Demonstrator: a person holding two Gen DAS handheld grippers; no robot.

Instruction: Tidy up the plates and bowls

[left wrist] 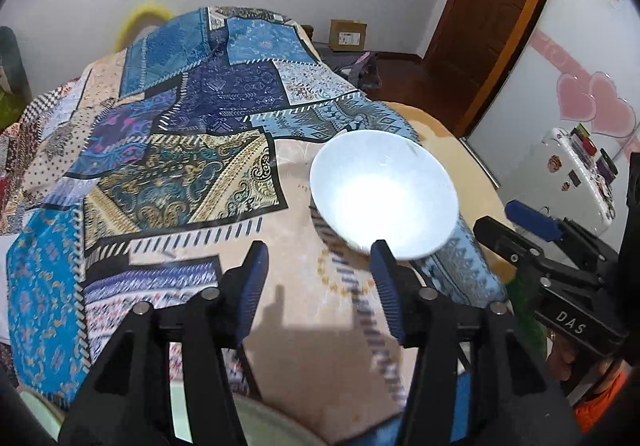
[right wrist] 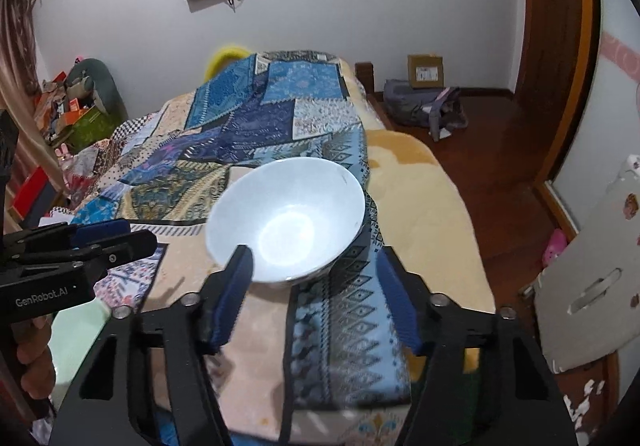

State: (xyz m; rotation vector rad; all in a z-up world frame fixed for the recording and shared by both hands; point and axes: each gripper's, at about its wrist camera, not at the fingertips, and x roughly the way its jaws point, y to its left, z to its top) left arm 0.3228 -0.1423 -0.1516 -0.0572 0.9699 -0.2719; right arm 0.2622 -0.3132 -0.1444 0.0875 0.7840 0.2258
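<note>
On the bed (right wrist: 424, 181), right near its foot end, we have one white bowl (right wrist: 286, 224) sitting upright and empty on the patchwork cloth (right wrist: 240, 121), its base where a blue diamond-patterned strip (right wrist: 344, 310) begins. Light glares off the inside of it.

From the right wrist view we look down past our right tongs (right wrist: 316, 264): the jaws stand partly open with nothing held. The left blue pad (right wrist: 234, 296) overlaps the near rim of the bowl in the picture, though we can't tell whether it actually touches; the other pad sits clear to the right over the strip.

From the left wrist view, our left tongs (left wrist: 318, 252) are also partly open and empty, only cloth showing between the pads. The right-hand pad (left wrist: 386, 288) lines up with the bowl's near edge; contact we cannot judge. The bowl (left wrist: 384, 199) lies ahead and to the right of these jaws.

Each pair of tongs shows up in the other's camera, off to the side, with fingers (right wrist: 30, 358) wrapped round the handle. A pale green plate edge (left wrist: 276, 426) peeks in at the bottom of the left view, under the tongs.
</note>
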